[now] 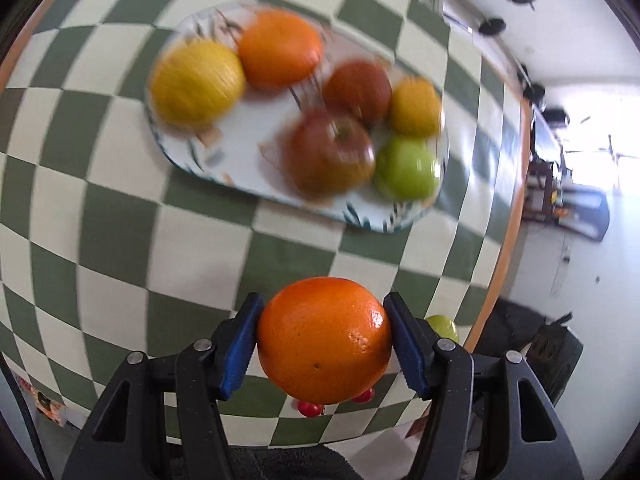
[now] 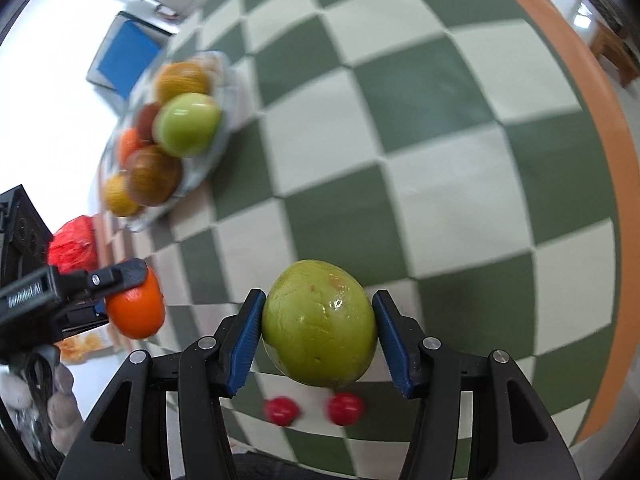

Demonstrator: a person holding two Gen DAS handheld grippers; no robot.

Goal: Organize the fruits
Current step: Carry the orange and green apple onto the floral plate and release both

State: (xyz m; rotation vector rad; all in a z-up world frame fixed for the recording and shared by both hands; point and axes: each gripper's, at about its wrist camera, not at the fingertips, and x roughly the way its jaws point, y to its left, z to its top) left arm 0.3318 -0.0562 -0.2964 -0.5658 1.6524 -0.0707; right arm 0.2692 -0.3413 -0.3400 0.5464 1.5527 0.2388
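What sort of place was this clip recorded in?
Probably a home dining area: a table under a green-and-white checkered cloth, an oval plate of fruit, and white tiled floor beyond. Clutter at the back is too blurred to name.

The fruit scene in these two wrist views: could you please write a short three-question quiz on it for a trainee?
1. True or false: the left gripper holds an orange.
2. What does the right gripper hold? A) a lemon B) a green fruit C) nothing
3. How many fruits lie on the plate in the left wrist view?

Key:
1. True; its pads press on both sides.
2. B
3. Six: two yellow, one orange, two reddish, one green.
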